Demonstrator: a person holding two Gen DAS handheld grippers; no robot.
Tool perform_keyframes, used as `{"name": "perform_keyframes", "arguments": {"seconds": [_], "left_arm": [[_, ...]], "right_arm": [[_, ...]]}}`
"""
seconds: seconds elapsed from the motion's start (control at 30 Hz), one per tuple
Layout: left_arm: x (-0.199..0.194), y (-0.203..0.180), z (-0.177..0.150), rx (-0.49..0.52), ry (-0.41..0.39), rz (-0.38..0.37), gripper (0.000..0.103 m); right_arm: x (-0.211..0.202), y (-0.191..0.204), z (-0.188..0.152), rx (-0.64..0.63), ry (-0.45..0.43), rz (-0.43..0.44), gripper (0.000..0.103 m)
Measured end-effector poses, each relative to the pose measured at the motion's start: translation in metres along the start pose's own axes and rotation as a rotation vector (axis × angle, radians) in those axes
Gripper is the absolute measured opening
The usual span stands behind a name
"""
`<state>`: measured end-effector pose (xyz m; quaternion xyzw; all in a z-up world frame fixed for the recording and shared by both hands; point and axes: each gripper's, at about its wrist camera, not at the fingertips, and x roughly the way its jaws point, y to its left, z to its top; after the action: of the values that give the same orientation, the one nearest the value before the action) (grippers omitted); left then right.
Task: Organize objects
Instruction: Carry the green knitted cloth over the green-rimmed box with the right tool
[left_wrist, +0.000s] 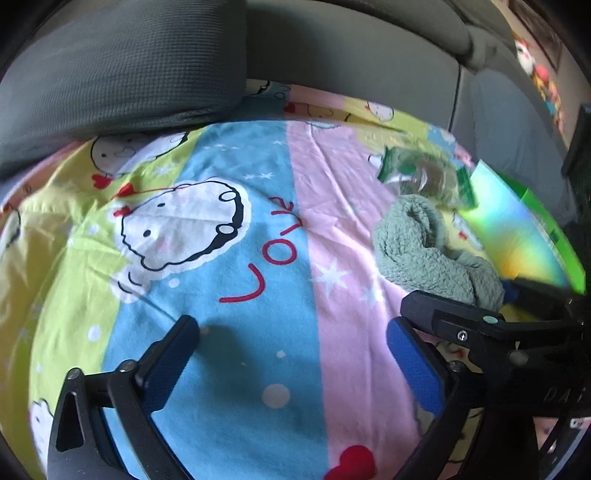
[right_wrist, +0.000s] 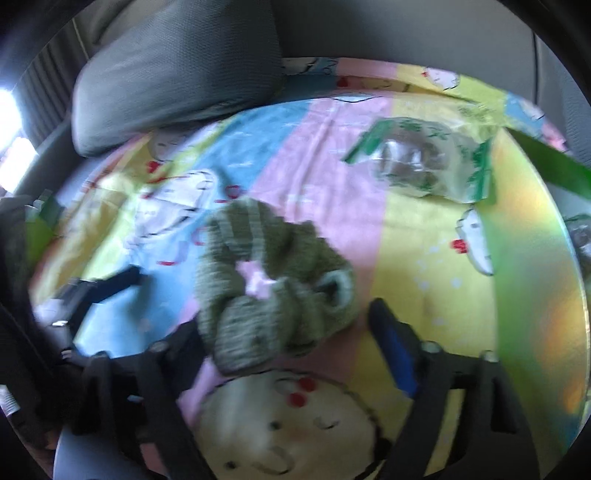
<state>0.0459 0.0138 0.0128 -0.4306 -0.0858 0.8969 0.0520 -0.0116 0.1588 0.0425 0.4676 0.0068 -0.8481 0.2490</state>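
A fuzzy grey-green cloth (right_wrist: 266, 291) lies bunched on the cartoon-print sheet (right_wrist: 424, 258). My right gripper (right_wrist: 284, 325) stands around its near end. The left finger is partly hidden behind the cloth, and the blue right pad stands a little apart from it. In the left wrist view the same cloth (left_wrist: 417, 251) lies at the right, with one of the right gripper's fingers (left_wrist: 443, 317) beside it. My left gripper (left_wrist: 291, 326) hangs open over the blue stripe with nothing between its pads. A clear plastic bag (right_wrist: 421, 162) with green print lies beyond the cloth.
A dark grey cushion (left_wrist: 110, 85) rests at the back left of the sheet (left_wrist: 240, 258). A shiny iridescent green sheet or folder (right_wrist: 532, 295) lies along the right edge. Grey upholstery rises behind, and colourful toys (left_wrist: 535, 70) sit far right.
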Motion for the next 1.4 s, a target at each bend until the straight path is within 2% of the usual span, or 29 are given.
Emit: {"name": "perform_keyframes", "arguments": {"seconds": [0.07,0.13,0.17,0.23,0.3,0.4,0.5,0.7,0.73,0.8,0.9,1.07,1.4], "left_arm": [[-0.002,-0.001,0.0,-0.004,-0.004,-0.034,0.088],[-0.002,-0.004,0.001,-0.009,-0.002,-0.065,0.082],[-0.002,-0.004,0.001,-0.013,-0.004,-0.079,0.076],[-0.002,-0.007,0.0,-0.01,-0.004,-0.109,0.066],[-0.002,-0.011,0.0,-0.002,-0.006,-0.144,0.05],[-0.003,-0.016,-0.002,0.005,0.002,-0.183,0.038],[-0.005,-0.018,-0.002,-0.002,0.002,-0.213,0.027],[-0.02,-0.026,0.001,0.009,-0.022,-0.225,0.022],[-0.026,-0.03,0.003,0.018,-0.037,-0.26,0.022],[-0.037,-0.039,0.005,0.052,-0.069,-0.271,0.02],[-0.045,-0.049,0.007,0.084,-0.092,-0.249,0.02],[-0.055,-0.054,0.012,0.045,-0.092,-0.281,0.02],[-0.077,-0.096,0.026,0.114,-0.159,-0.266,0.02]], "right_arm": [[-0.003,-0.002,0.001,0.029,0.001,0.048,0.062],[-0.004,-0.001,0.0,0.044,0.006,0.065,0.054],[-0.003,0.0,0.0,0.051,0.01,0.078,0.046],[0.0,0.0,0.0,0.069,0.027,0.099,0.039],[0.002,0.001,-0.001,0.082,0.037,0.111,0.029],[0.003,0.004,-0.002,0.076,0.048,0.117,0.019],[0.001,0.005,-0.001,0.074,0.052,0.129,0.013],[-0.015,0.007,0.003,0.058,0.013,0.176,0.012],[-0.021,0.009,0.004,0.049,-0.004,0.195,0.012],[-0.03,0.012,0.006,0.044,-0.024,0.242,0.013],[-0.04,0.013,0.007,0.021,-0.063,0.212,0.013],[-0.053,0.006,0.007,0.047,-0.076,0.233,0.013],[-0.1,-0.013,0.01,0.053,-0.178,0.217,0.013]]}}
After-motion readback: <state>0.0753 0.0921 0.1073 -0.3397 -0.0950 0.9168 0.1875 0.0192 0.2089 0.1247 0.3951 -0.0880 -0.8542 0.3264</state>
